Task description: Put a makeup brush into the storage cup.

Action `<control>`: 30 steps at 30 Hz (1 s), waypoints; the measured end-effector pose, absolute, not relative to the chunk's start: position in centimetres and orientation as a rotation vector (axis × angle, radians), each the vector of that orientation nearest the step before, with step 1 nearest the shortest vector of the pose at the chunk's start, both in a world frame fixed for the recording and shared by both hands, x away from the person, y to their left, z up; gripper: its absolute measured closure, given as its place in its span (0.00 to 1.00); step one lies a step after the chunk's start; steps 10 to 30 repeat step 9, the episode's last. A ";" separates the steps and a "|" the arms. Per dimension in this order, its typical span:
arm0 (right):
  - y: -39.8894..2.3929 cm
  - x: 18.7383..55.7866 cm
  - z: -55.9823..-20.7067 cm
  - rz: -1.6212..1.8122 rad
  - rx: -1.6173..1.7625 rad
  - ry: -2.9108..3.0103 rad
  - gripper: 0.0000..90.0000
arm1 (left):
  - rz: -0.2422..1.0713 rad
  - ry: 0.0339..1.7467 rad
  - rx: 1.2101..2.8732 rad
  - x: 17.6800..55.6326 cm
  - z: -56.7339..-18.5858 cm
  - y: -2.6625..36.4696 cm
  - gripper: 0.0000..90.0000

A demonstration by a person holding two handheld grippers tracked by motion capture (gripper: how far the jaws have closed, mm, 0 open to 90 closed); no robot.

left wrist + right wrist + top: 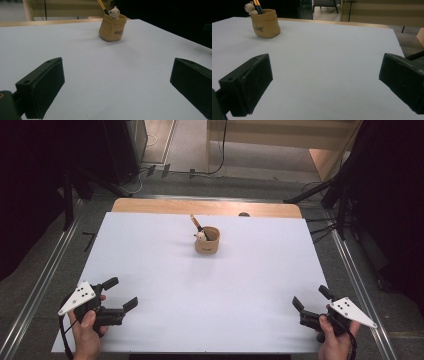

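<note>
Two hand-held grippers are held low at the near edge of the desk (150,270), one at each corner. Left hand-held gripper (121,293) is seen with jaws spread wide and nothing between them; bare white desk surface is seen in the gap in the left gripper view. Right hand-held gripper (310,299) is likewise wide open and empty. Well apart from both, toward the far middle of the desk, a tan pouch-shaped pen holder (207,241) is stood upright. Pencils (197,224) with yellow shafts and dark ends are leaned in it, tilted toward the far left in the high view; two are counted in the right gripper view. A small cream bear figure (200,236) is seen at its rim beside the pencils.
</note>
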State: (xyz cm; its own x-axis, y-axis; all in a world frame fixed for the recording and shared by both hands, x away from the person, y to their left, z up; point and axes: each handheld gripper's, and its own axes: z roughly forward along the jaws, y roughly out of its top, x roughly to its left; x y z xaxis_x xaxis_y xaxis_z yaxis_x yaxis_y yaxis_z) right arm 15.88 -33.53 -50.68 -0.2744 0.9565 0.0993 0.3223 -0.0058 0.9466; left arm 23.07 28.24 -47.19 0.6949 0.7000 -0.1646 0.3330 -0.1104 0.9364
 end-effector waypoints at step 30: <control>-33.5 15.7 -50.6 1.305 1.339 1.648 0.00 | 0.383 0.836 1.714 23.2 -47.3 28.1 0.00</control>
